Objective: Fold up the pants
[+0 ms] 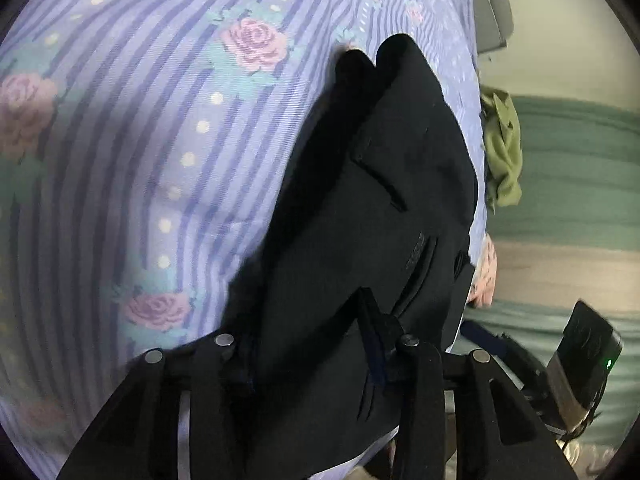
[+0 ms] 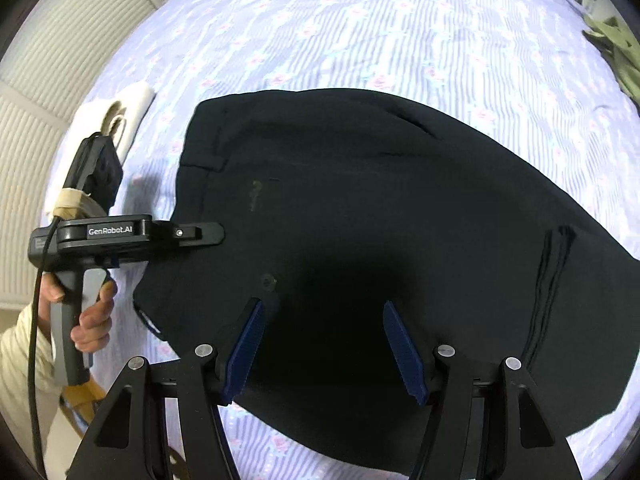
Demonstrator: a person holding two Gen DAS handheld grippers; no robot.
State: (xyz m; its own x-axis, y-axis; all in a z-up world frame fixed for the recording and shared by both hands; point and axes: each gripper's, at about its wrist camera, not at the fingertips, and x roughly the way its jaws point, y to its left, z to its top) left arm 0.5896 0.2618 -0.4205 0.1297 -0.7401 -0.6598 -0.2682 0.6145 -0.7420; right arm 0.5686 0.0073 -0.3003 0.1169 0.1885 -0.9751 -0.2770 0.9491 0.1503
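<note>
Black pants (image 2: pixel 360 208) lie spread on a lilac striped bedsheet with roses (image 2: pixel 360 32). Seen from the right wrist, my left gripper (image 2: pixel 212 233) reaches in level from the left onto the pants' left edge, held by a hand (image 2: pixel 94 320) in a cream sleeve. In the left wrist view the black fabric (image 1: pixel 360 220) fills the space between the fingers of my left gripper (image 1: pixel 304 320), which is shut on it; one finger is hidden under the cloth. My right gripper (image 2: pixel 324 344) points down over the pants' near part, open, with its blue pads (image 2: pixel 244 344) bare.
An olive-green garment (image 2: pixel 616 52) lies at the sheet's far right edge, also visible as a crumpled green garment (image 1: pixel 502 152). A white cloth item (image 2: pixel 128 108) rests at the sheet's left edge beside a ribbed cream surface (image 2: pixel 36 92). Beyond the sheet's edge is a green cover (image 1: pixel 572 184).
</note>
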